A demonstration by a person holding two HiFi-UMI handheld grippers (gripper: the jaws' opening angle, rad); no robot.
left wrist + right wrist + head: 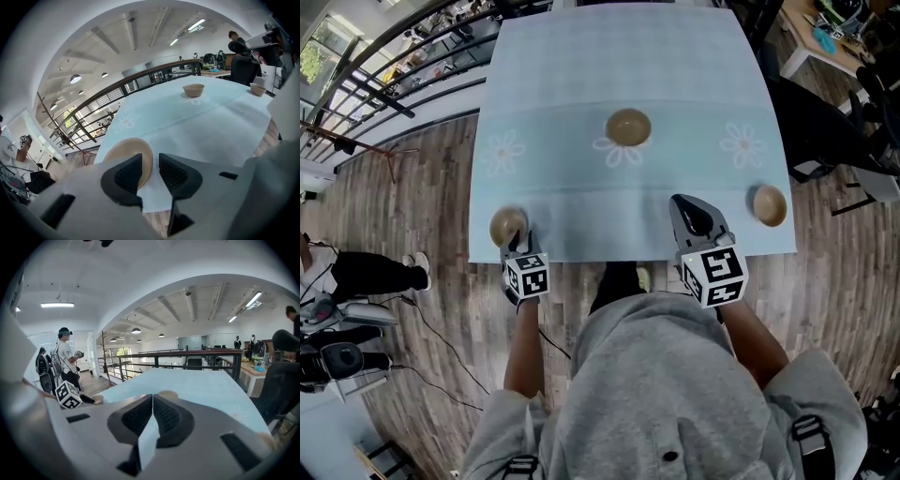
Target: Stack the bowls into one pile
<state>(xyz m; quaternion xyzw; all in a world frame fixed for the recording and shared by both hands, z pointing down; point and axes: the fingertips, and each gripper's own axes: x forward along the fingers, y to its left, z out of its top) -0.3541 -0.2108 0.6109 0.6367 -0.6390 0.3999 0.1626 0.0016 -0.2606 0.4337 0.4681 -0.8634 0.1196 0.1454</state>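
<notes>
Three bowls stand well apart on the desk (581, 56), which is covered by a pale blue cloth printed with white daisies, so no pile has been started. The left gripper (517, 240) is at the near left corner, where the tan round corner bowl (506, 225) sits close to the cloth's edge. In the left gripper view its jaws stand only a narrow gap apart with the bowl's near rim between them, one jaw inside the bowl and one outside. This reads as a pinch on the wall, a sensible hold for a shallow bowl that has to be lifted and lowered into another. Whether the bowl has left the cloth cannot be told. The right gripper (682, 202) hovers over the desk's near edge with its jaws pressed together on nothing. It points toward the tan centre bowl (628, 127), whose rim peeks just above those jaws in the right gripper view. It appears to be idle, kept low and out of the left side's path. The tan right-edge bowl (769, 204) sits untouched near the right edge of the desk. The centre bowl, lying between the other two, looks the likeliest base for the pile. A bowl held by one side of its rim may tilt as it travels.
</notes>
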